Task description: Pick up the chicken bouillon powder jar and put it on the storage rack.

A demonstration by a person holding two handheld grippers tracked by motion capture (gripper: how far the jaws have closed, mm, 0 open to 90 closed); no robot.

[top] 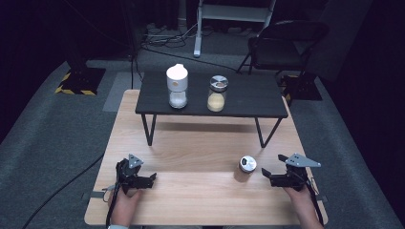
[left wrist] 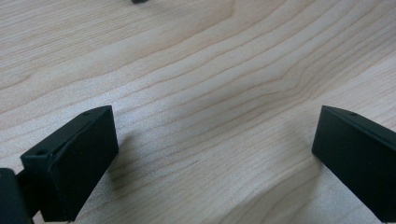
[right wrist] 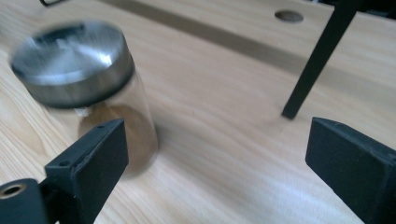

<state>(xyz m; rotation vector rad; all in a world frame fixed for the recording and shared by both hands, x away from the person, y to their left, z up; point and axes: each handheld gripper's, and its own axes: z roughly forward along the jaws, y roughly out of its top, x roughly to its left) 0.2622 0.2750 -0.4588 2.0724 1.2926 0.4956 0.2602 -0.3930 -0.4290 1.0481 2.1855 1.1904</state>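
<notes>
1. Dark grey carpet surrounds our pale wooden bench [top: 200, 200], with a folding chair [top: 282, 45] in the gloom behind it.
2. We find the small jar [top: 247, 164] with a metal lid standing upright on the bench, right of the middle, just beside the right tongs [top: 266, 175] and untouched by them.
3. Our right tongs stand wide apart with nothing between them; the right gripper view [right wrist: 215, 158] puts the jar [right wrist: 93, 88] blurred behind its left-hand jaw, glass-sided with something brownish inside.
4. Our left tongs [top: 152, 178] sit near the bench's left front, well apart from the jar; the left gripper view [left wrist: 215, 154] shows them apart too, over bare wood grain.
5. Farther back, a low black shelf [top: 248, 102] on thin legs carries a white-topped jar [top: 177, 86] and a steel-lidded jar [top: 217, 93] with yellowish contents.
6. We can read no label or writing on any jar; the white-topped one bears a small mark too tiny to tell.
7. From the right gripper view we see one black leg [right wrist: 317, 60] and a round hole [right wrist: 288, 16] in the bench.
</notes>
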